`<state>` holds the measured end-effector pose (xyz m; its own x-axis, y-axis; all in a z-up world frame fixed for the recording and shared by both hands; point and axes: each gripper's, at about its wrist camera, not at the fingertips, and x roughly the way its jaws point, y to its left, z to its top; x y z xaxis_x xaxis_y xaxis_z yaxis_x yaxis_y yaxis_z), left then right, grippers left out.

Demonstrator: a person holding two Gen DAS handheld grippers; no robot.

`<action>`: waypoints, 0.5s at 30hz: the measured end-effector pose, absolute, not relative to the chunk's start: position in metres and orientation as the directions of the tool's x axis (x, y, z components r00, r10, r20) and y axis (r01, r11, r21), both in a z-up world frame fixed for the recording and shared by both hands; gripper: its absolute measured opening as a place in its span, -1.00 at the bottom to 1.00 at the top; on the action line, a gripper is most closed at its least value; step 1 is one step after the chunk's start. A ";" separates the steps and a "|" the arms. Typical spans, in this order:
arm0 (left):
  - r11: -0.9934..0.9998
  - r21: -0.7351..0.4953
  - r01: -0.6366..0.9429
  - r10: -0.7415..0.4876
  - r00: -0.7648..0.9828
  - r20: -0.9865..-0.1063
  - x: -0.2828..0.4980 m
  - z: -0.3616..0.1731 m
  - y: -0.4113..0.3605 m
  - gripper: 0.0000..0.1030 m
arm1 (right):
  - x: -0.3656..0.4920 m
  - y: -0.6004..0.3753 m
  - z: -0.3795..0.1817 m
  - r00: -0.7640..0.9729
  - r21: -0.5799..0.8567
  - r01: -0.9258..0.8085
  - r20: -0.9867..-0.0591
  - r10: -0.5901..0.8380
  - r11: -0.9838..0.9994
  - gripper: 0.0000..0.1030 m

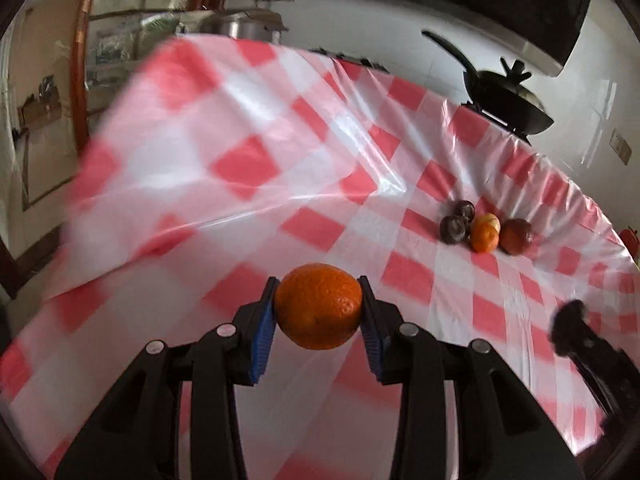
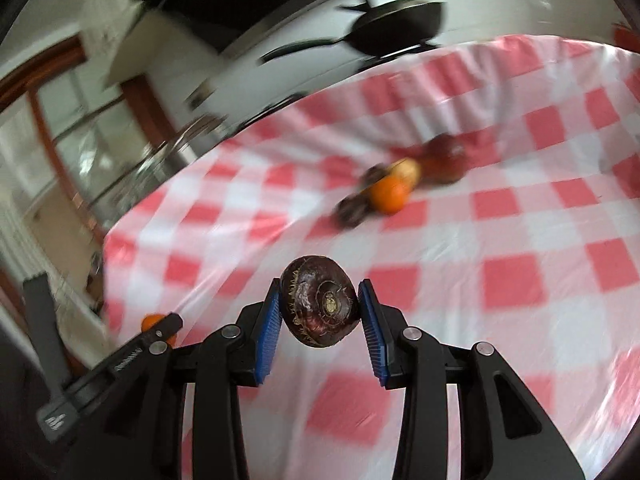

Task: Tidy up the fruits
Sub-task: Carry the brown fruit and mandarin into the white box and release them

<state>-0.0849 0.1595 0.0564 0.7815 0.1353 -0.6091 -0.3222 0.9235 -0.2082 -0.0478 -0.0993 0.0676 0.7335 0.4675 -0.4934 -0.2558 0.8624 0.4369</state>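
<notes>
Blue ribbed pads of the left hand-held gripper point(image 1: 319, 307) press both sides of an orange point(image 1: 318, 306), holding it clear above the red-and-white checked cloth point(image 1: 248, 168) that covers the tabletop. The right hand-held gripper point(image 2: 319, 304) is clamped the same way on a dark brown, rounded fruit point(image 2: 318, 302) with a pale stem scar facing the camera, also lifted off the cloth. Beyond the held orange, toward the far right edge of the tabletop, sits a tight cluster: two dark fruits point(image 1: 458, 222) side by side, a small orange fruit point(image 1: 485, 237) touching them, a yellowish fruit point(image 1: 490, 222) just behind that, and a reddish-brown fruit point(image 1: 516, 236) just beside it on the right. Past the cluster, off the tabletop edge, a black pan point(image 1: 508, 100) stands against the white wall. In the right wrist view the cluster is motion-blurred.
</notes>
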 end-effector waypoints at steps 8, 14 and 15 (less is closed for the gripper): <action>0.928 -0.073 -0.365 0.234 0.726 -0.646 -0.194 0.060 0.202 -0.24 | -0.119 -0.018 0.068 0.623 0.363 -0.435 -0.539 0.567 0.824 -0.25; 0.901 -0.014 -0.433 0.308 0.662 -0.683 -0.260 0.041 0.241 -0.24 | -0.177 0.041 0.069 0.545 0.263 -0.586 -0.572 0.613 0.767 -0.25; 0.896 -0.008 -0.444 0.318 0.654 -0.687 -0.269 0.038 0.248 -0.24 | -0.185 0.050 0.067 0.530 0.247 -0.611 -0.578 0.621 0.752 -0.25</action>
<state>-0.2687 0.2476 0.0383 0.6535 0.3180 -0.6869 -0.4442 0.8959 -0.0079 -0.1853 0.0496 0.0675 0.5297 0.6208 -0.5779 -0.6112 0.7518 0.2474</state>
